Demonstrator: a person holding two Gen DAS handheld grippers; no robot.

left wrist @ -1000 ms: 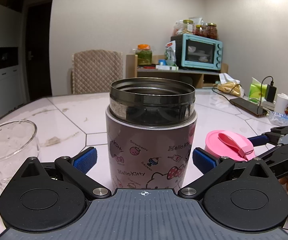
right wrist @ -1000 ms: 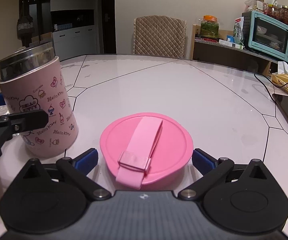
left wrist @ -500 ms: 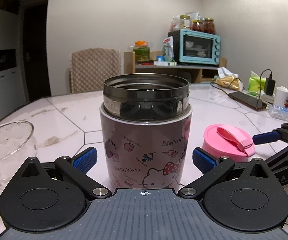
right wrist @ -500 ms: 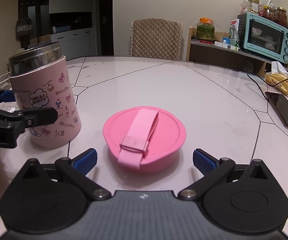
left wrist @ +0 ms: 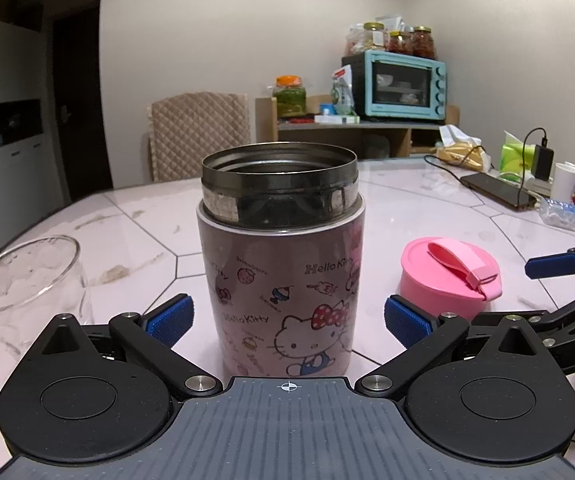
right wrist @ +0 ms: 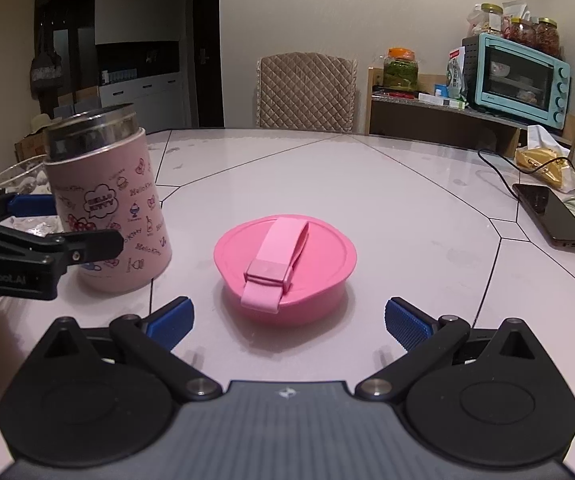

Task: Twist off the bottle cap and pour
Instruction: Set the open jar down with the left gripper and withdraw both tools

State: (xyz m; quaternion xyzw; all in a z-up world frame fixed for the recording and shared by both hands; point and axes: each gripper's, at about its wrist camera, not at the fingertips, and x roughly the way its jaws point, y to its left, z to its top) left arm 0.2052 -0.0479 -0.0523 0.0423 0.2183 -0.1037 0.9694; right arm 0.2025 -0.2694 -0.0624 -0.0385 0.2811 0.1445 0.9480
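Note:
A pink Hello Kitty bottle [left wrist: 283, 280] with an open steel mouth stands upright on the marble table. My left gripper [left wrist: 285, 316] is open, its blue pads on either side of the bottle's lower body, not touching. The bottle also shows in the right wrist view [right wrist: 107, 208]. Its pink cap [left wrist: 449, 276] with a strap lies on the table to the bottle's right. My right gripper [right wrist: 287, 316] is open and empty, just short of the cap [right wrist: 285, 268]. A clear glass [left wrist: 23, 280] stands left of the bottle.
A phone on a cable [right wrist: 551, 214], tissue packs and mugs [left wrist: 571, 188] sit along the table's right side. A quilted chair [right wrist: 307, 92] stands at the far edge. A shelf with a teal oven [right wrist: 519, 76] is behind.
Both grippers have drawn back. The bottle and the cap look smaller and farther off. The cap stays on the table, out of the right gripper's jaws.

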